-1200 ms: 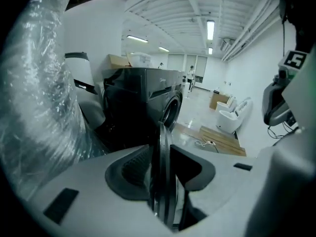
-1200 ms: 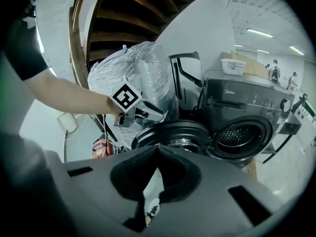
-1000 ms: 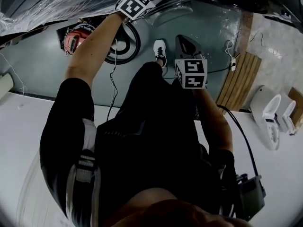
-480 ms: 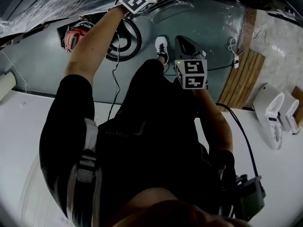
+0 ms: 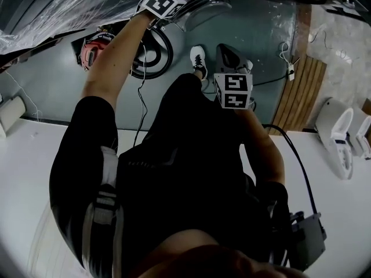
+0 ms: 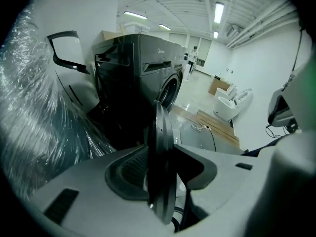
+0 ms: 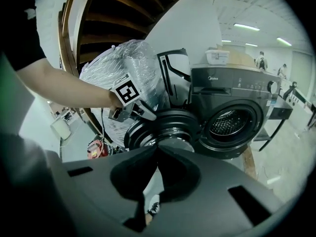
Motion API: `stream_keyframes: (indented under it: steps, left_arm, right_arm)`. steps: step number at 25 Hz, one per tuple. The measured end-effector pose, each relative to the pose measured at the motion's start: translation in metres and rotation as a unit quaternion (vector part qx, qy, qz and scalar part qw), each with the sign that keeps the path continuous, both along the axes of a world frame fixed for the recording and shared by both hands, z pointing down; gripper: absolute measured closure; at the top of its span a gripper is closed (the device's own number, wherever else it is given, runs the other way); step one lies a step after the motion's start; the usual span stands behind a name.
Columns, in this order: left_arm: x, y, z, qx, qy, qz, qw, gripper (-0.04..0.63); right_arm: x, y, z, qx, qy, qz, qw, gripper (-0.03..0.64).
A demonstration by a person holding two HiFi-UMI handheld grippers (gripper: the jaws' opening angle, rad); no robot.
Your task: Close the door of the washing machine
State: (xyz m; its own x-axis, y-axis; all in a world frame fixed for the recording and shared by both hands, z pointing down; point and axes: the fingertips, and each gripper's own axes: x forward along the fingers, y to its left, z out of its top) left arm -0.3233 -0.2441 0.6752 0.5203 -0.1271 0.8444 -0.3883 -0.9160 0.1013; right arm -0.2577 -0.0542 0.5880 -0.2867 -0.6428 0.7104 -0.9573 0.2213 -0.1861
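The dark washing machine [image 7: 232, 98] stands with its drum opening [image 7: 229, 122] uncovered. Its round door [image 7: 165, 127] is swung out to the left, the glass bulge [image 5: 207, 7] facing me. My left gripper [image 6: 158, 157] straddles the door's rim [image 6: 160, 127], with a pad against each side of it. In the right gripper view the left gripper's marker cube [image 7: 126, 93] sits at the door's upper left edge. My right gripper [image 7: 157, 149] is shut with nothing in it and hangs in front of the door, apart from it; the head view shows it [image 5: 225, 50] above my foot.
A bulky plastic-wrapped load [image 6: 39, 132] stands left of the machine. On the floor lie a red object [image 5: 90, 51], a black ringed disc [image 5: 152, 51], cables and a wooden pallet [image 5: 298, 91]. White toilets [image 5: 342, 138] stand at the right. My shoe [image 5: 198, 59] is below the door.
The left gripper has tilted a little while staying on the door's rim. The right gripper has drifted slightly. The door shows no clear swing.
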Motion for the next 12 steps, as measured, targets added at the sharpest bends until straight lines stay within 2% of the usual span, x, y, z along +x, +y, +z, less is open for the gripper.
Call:
stream_keyframes:
  steps: [3,8,12]
  left_arm:
    - [0.005,0.007,0.0,-0.005,-0.012,-0.013,0.9998,0.44]
    - [0.016,0.023,0.002,-0.013,-0.016,-0.042,0.9989,0.44]
    - [0.026,0.041,0.002,-0.027,-0.013,-0.071,0.997,0.44]
  right_arm:
    - [0.013,0.001,-0.001,0.001,0.003,0.021,1.0,0.612]
    - [0.027,0.011,0.002,-0.007,-0.001,0.035,0.999,0.612]
    - [0.041,0.019,0.004,-0.015,-0.007,0.067,0.998,0.612]
